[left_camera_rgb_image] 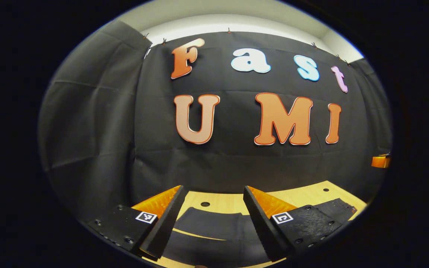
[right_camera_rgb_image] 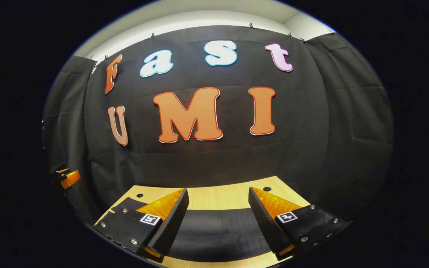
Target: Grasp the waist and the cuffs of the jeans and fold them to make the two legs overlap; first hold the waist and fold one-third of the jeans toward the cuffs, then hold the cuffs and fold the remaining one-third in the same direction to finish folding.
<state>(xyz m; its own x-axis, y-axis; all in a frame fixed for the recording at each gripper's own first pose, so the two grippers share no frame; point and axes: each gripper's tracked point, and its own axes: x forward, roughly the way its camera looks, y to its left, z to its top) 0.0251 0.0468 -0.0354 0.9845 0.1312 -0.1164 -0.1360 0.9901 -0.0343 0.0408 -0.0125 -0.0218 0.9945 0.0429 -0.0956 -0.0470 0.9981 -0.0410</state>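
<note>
- So far, judging by how things lie, none of the folding looks begun: the dark, near-black denim jeans (left_camera_rgb_image: 214, 227) lie flat on the pale wooden surface (left_camera_rgb_image: 311, 195), and neither tool has hold of them.
- At the left, the left gripper (left_camera_rgb_image: 212, 219) hangs above the jeans with its jaws spread wide and nothing between them; the cloth shows in the gap below, and I cannot tell whether the fingers touch it.
- In the left gripper view a thin strip of bare wood crosses the dark cloth between the jaws, which may be a gap between two parts of the jeans, though I cannot say which parts.
- Off toward the right edge of the surface in that view, more dark cloth runs out past the right-hand finger, ending in what looks like a hem or a cuff.
- At the right, the right gripper (right_camera_rgb_image: 218, 221) likewise has its jaws wide apart and empty, with the jeans (right_camera_rgb_image: 218, 227) lying as a dark band across the surface (right_camera_rgb_image: 218, 197), nearer its front edge than its far edge.
- What is left, as I judge it: taking waist and cuffs, laying leg over leg, then both one-third folds, which is the whole task.
- Count: one pair of jeans, one surface, two grippers, each with two fingers.
- Small dark round holes in the wood: three in the left gripper view, two in the right gripper view.
</note>
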